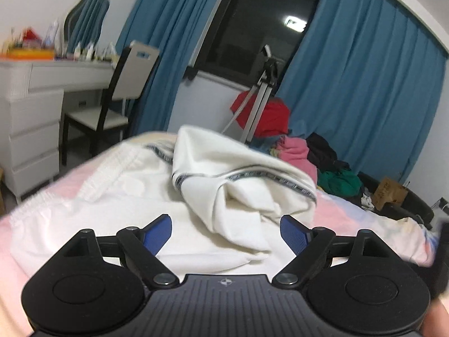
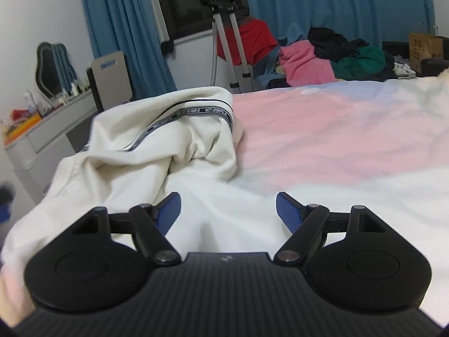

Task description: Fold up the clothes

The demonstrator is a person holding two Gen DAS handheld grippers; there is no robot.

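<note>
Left gripper (image 1: 226,231): jaws wide, nothing held, low over white garment (image 1: 241,185). Right gripper (image 2: 228,210): jaws wide, nothing held, over the same garment (image 2: 168,140). Garment lies crumpled on pink bed (image 2: 322,129). Clothes pile (image 2: 331,59) beyond.

the cream cloth garment with dark woven tape trim (image 2: 157,140) looks soft and matt; the pink-and-white cloth bed sheet (image 2: 322,129) is smooth; the silver metal tripod (image 2: 227,42) is shiny.
</note>
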